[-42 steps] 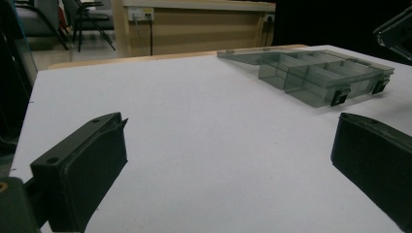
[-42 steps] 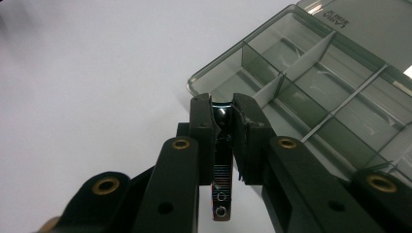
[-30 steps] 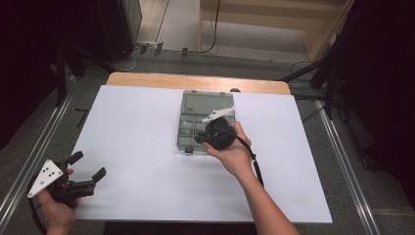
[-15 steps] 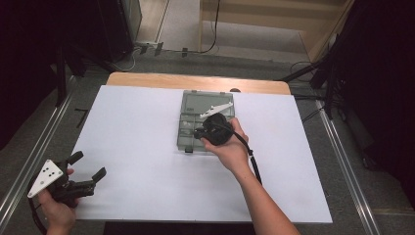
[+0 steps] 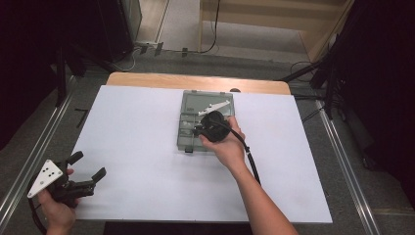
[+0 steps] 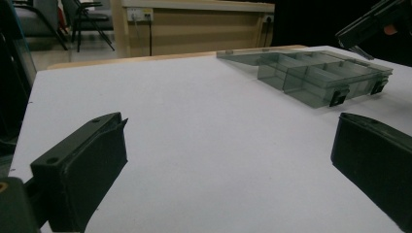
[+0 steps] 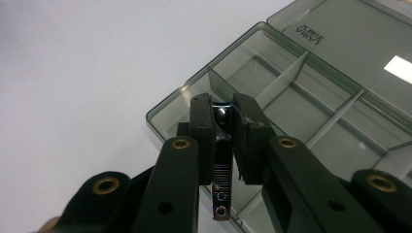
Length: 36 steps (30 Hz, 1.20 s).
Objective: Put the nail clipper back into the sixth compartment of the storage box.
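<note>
Right gripper (image 7: pixel 221 127) hangs over the open smoky-grey compartment box (image 5: pixel 190 132) at the middle of the white table (image 5: pixel 137 147), jaws clamped on a thin, shiny metal strip (image 7: pixel 221 174) with small holes near its lower end; its upper part is pinched between the pads and hard to identify. Left gripper (image 5: pixel 88 171) sits at the table's near left corner, well apart from the box, jaws spread wide with nothing between them; box contents cannot be made out
</note>
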Available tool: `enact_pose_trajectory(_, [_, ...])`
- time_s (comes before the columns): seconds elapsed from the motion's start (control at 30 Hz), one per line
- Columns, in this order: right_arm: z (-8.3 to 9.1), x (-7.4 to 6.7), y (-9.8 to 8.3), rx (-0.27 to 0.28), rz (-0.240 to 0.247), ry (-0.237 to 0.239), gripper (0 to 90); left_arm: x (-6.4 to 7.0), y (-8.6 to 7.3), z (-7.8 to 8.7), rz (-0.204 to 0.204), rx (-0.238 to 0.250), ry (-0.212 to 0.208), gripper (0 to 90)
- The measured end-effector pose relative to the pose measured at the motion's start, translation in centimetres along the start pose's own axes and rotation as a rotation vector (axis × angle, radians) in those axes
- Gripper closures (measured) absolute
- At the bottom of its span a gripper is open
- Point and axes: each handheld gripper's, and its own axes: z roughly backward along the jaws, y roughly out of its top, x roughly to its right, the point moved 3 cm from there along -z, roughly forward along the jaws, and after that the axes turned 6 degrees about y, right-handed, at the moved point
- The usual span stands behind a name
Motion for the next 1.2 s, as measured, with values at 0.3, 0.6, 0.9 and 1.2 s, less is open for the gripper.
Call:
enact_pose_trajectory(0.3, [-1.1,0.6,-0.2,-0.005,0.005,-0.014,81.3,0.0,0.0,0.0,0.0,0.0,-0.001,0.0])
enact_pose_trajectory(0.6, [-2.2,1.0,-0.6,-0.018,0.008,-0.029,81.3,0.0,0.0,0.0,0.003,0.002,-0.002,0.0])
enact_pose_trajectory(0.9, [-3.0,1.7,-1.5,-0.038,-0.011,-0.033,81.2,0.0,0.0,0.0,0.002,0.002,-0.002,0.0])
enact_pose_trajectory(1.2, [-3.0,1.9,-1.7,-0.008,-0.037,-0.006,67.6,0.0,0.0,0.1,0.003,0.003,-0.002,0.0])
